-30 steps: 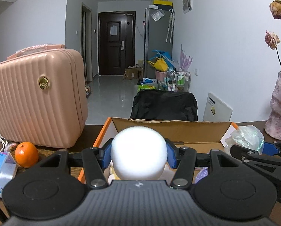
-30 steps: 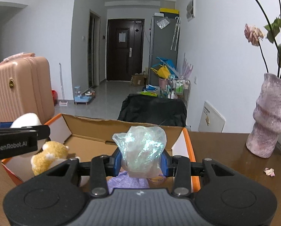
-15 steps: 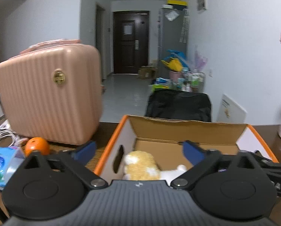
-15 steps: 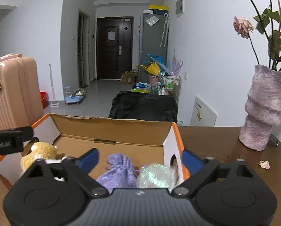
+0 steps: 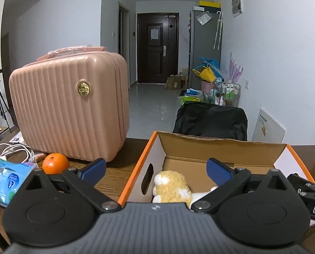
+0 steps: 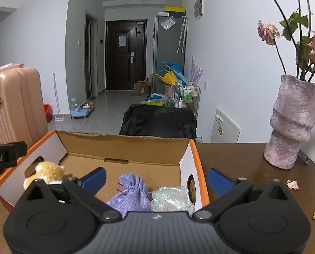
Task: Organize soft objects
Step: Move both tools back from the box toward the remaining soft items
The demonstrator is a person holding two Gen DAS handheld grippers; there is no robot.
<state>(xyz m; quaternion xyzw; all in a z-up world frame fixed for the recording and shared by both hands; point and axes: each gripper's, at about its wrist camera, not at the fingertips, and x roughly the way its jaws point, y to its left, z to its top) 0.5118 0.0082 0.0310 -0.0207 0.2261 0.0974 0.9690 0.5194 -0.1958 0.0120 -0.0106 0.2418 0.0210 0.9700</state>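
I have my left gripper (image 5: 155, 168) spread wide, its blue pads well apart and nothing between them. It hangs over the near left end of the cardboard box (image 5: 221, 146), one pad outside the box's orange-edged left wall and the other above its floor. Below and between the pads lies the plush toy (image 5: 171, 187), fuzzy and tan-yellow with white patches, resting on the bare brown floor close to the left wall with its oval hand-hole.

My right gripper (image 6: 156, 178) is also fully spread, its jaws finishing their opening with nothing pinched. Its left pad sits over the box interior and its right pad hangs outside the right wall, above the table (image 6: 242, 158). Just below, between the pads, the lilac drawstring pouch (image 6: 132, 194) lies slumped, a knitted-looking cloth gathered at the neck. Touching it on the right is the crinkled iridescent bag (image 6: 172, 199), glossy and pale green, tucked into the box's near right corner. The plush toy shows at the far left end from this side, well apart from these two.

The box has white outer faces, orange edges and raw corrugated brown inside, its back flap standing up.

Outward on the dark wooden table: a ribbed pink hard-shell case (image 5: 70, 110) with a gold badge stands left of the box, a smooth orange (image 5: 55, 163) just before it, and a blue tissue pack (image 5: 7, 180) nearer the edge. On the right stands a mottled mauve vase (image 6: 292, 124), lumpy and stepped, holding dried roses, with fallen petals (image 6: 292, 184) on the wood nearby.
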